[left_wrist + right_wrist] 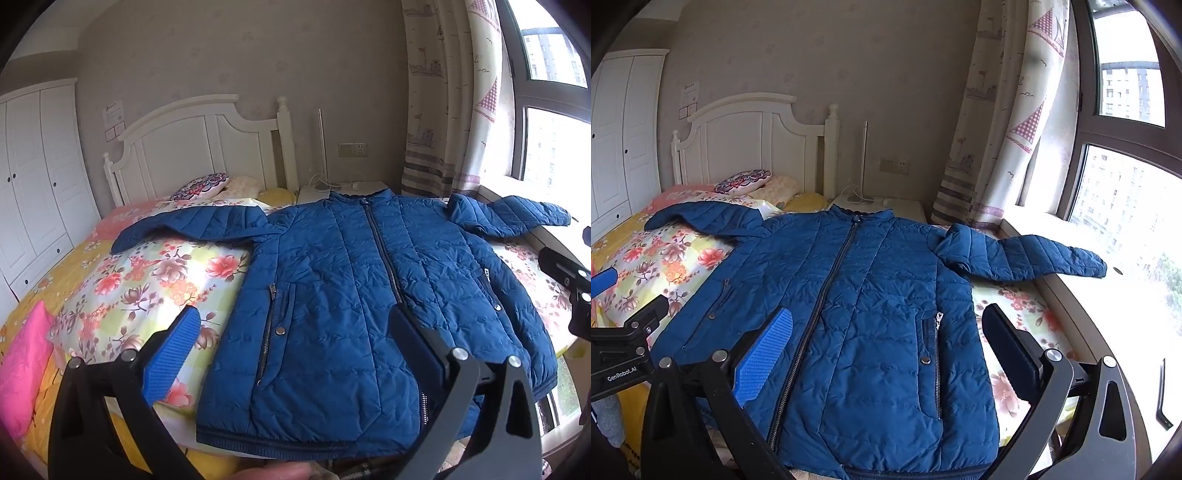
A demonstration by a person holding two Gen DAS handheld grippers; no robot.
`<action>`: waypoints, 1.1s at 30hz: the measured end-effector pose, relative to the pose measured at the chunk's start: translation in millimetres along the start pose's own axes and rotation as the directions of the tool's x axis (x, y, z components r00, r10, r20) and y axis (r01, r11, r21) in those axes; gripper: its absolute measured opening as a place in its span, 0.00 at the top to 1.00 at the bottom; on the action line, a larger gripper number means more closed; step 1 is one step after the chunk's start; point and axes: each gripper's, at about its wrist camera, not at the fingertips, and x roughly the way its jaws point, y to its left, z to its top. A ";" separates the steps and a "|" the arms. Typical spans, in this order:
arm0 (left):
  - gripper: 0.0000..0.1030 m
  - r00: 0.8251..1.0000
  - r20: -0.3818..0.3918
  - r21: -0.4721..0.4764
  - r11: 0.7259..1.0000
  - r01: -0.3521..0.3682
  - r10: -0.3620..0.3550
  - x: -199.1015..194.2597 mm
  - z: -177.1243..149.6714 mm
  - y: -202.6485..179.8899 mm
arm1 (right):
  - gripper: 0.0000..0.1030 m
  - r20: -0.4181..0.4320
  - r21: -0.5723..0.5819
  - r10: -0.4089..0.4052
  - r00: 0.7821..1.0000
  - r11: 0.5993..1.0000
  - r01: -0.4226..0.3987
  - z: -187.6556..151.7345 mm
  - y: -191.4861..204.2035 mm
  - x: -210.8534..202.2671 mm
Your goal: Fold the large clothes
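A blue quilted jacket (pixel 343 295) lies flat and zipped on the floral bedding, collar toward the headboard. Its left sleeve (pixel 192 225) stretches over the bed; its right sleeve (pixel 1027 254) reaches onto the windowsill. My left gripper (pixel 295 339) hovers open above the jacket's lower left half, nothing between its fingers. My right gripper (pixel 890 343) hovers open above the lower right half, also empty. Part of the right gripper (pixel 569 284) shows at the right edge of the left wrist view. Part of the left gripper (pixel 624 332) shows at the left edge of the right wrist view.
A white headboard (pixel 192 147) and small cushions (pixel 201 186) stand at the far end of the bed. A pink pillow (pixel 22 362) lies at the left. A white wardrobe (pixel 33 177) lines the left wall. Windowsill (pixel 1108 314), window and curtain (pixel 997 129) border the right side.
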 end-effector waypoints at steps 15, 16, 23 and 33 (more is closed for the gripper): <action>0.02 1.000 -0.003 -0.001 1.000 0.000 0.000 0.9 -2.4 2.9 | 0.05 -0.008 -0.001 0.008 1.000 1.000 -0.008 -1.6 1.0 4.5; 0.02 1.000 -0.003 -0.001 1.000 -0.001 0.001 1.4 -3.0 3.8 | 0.05 -0.008 0.000 0.009 1.000 1.000 -0.009 -1.7 1.0 4.7; 0.02 1.000 -0.004 -0.002 1.000 0.000 0.000 0.5 -1.6 2.3 | 0.05 -0.009 -0.001 0.008 1.000 1.000 -0.008 -1.9 1.6 4.5; 0.02 1.000 -0.004 0.000 1.000 0.000 -0.001 1.3 -2.9 4.0 | 0.05 -0.014 -0.001 0.015 1.000 1.000 -0.015 -3.9 4.4 6.3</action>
